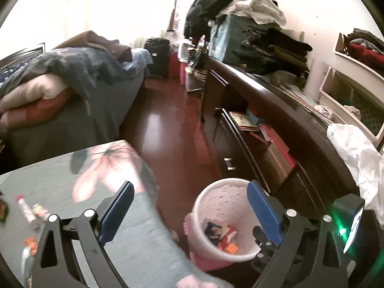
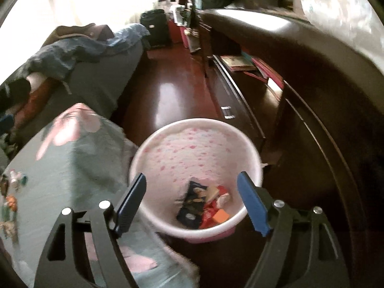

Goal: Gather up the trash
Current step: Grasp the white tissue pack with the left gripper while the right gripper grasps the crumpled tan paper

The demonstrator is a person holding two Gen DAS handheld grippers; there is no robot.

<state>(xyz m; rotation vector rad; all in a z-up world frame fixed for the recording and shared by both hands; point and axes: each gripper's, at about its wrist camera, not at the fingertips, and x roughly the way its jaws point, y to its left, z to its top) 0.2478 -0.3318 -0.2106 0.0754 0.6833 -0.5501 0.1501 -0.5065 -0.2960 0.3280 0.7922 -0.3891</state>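
Left tongs (image 1: 189,206): we see the blue-padded fingers spread wide apart with nothing between them; they hang above the gap between desk and bin; the right-hand finger overlaps the bin's rim at 3 o'clock in the left wrist view

Right tongs (image 2: 192,196): we find these spread apart too, gripping nothing; they hover directly over the bin's mouth, one finger at its 9 o'clock rim, the other at its 3 o'clock rim

Round white plastic bin with pink dotted inner wall and pink base (image 2: 168,144): standing upright on the dark red glossy wooden floor (image 2: 168,91), just beside the desk corner; also seen in the left view (image 1: 211,192)

Trash in the bin: a dark blue crumpled wrapper (image 2: 192,204), red and white wrappers (image 2: 217,198) and a small orange block (image 2: 220,217) lie together at the bottom, toward 6 o'clock

Desk with grey cloth printed with pink flowers (image 1: 132,216): at 9 o'clock of the bin; small items remain on it at its 9 o'clock edge, among them a white tube with a red cap (image 1: 24,207) and an orange scrap (image 1: 30,242); motion blur keeps us from naming the rest

Dark brown wooden dresser (image 1: 276,96): runs along 3 o'clock of the bin; a crumpled white plastic bag (image 1: 360,153) rests on its top

Bed with grey cover and heaped bedding (image 1: 72,91): at 10 o'clock, beyond the desk
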